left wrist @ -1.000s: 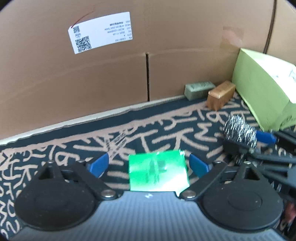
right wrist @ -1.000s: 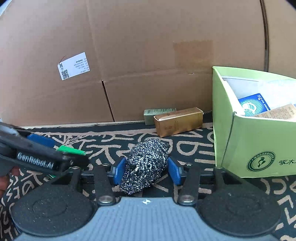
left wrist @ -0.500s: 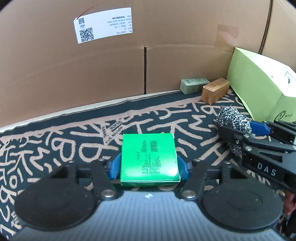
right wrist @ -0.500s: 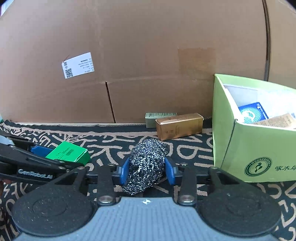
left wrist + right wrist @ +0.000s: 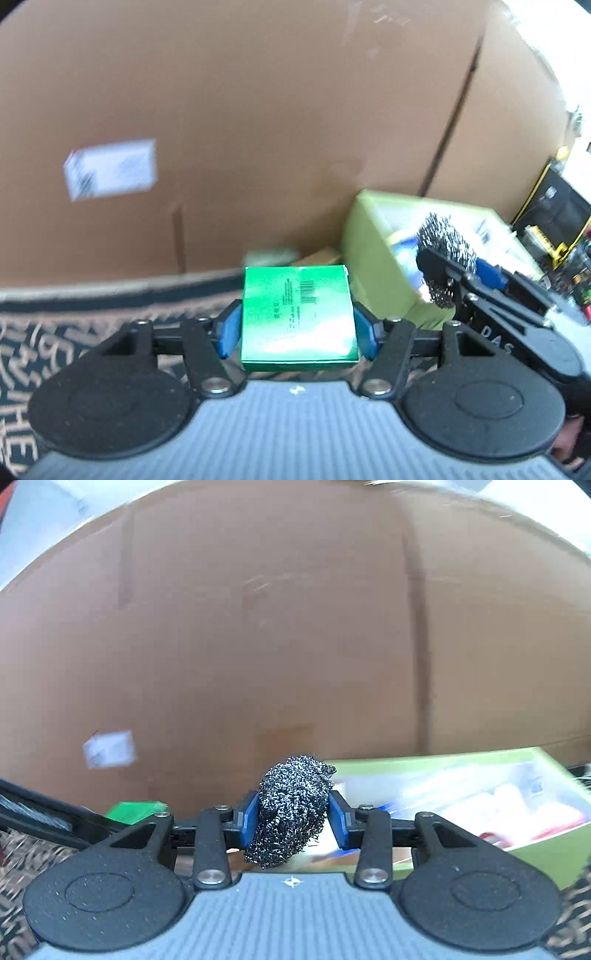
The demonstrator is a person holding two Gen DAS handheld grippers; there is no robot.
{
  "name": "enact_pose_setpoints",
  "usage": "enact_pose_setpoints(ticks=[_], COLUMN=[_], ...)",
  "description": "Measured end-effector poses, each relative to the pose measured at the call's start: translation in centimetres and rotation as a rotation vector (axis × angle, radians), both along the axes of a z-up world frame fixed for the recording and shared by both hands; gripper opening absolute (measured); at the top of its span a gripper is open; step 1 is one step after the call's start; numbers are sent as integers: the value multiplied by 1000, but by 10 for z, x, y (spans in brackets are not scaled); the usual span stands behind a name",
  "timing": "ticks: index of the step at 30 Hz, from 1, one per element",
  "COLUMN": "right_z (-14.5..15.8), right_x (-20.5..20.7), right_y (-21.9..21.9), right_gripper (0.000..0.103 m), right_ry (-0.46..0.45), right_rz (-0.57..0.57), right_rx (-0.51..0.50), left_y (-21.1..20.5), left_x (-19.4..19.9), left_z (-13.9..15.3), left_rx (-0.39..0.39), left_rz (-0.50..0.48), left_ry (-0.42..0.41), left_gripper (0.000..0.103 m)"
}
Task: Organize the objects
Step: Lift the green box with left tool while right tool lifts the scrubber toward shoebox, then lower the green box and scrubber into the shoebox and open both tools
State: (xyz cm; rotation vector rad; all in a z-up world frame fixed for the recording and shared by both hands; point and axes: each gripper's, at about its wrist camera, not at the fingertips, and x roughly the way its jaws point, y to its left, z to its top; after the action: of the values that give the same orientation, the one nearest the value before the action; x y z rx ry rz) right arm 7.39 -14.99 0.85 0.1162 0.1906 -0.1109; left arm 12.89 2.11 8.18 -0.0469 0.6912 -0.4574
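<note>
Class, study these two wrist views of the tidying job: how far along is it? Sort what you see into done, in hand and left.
Done: the light green box already holds several items.
In hand: the left tongs grip a green box; the right tongs grip a steel wool scourer. Both are lifted off the patterned mat, near the box.
Left: dropping both in, plus the blurred small boxes by the cardboard wall.

Bin (image 5: 364, 236) stands right of pack (image 5: 297, 314), before cardboard wall (image 5: 258, 110).

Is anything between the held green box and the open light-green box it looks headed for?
Partly. In the left wrist view the right gripper, shut on the steel-wool scrubber, hangs over the light-green box, ahead of the green box held by the left gripper. Nothing else visible intervenes.
</note>
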Motion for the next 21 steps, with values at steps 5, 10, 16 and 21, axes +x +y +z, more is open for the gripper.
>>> enact_pose_setpoints(ticks=[5, 10, 16, 21], right_z=[1, -6, -23, -18], right_x=[-6, -3, 13, -3], right_y=[-60, -101, -121, -132], right_gripper=[44, 44, 66, 76], right_ry=[-48, -57, 19, -45], right_rz=[-178, -359, -386, -477], right_rx=[-22, -115, -143, -116], left_y=[-55, -125, -184, -169], left_x=[6, 17, 41, 39], left_z=[28, 29, 8, -6], left_rx=[-43, -54, -45, -84], left_rz=[-90, -174, -200, -128], left_ry=[-30, -24, -28, -47], left_gripper=[61, 61, 76, 102])
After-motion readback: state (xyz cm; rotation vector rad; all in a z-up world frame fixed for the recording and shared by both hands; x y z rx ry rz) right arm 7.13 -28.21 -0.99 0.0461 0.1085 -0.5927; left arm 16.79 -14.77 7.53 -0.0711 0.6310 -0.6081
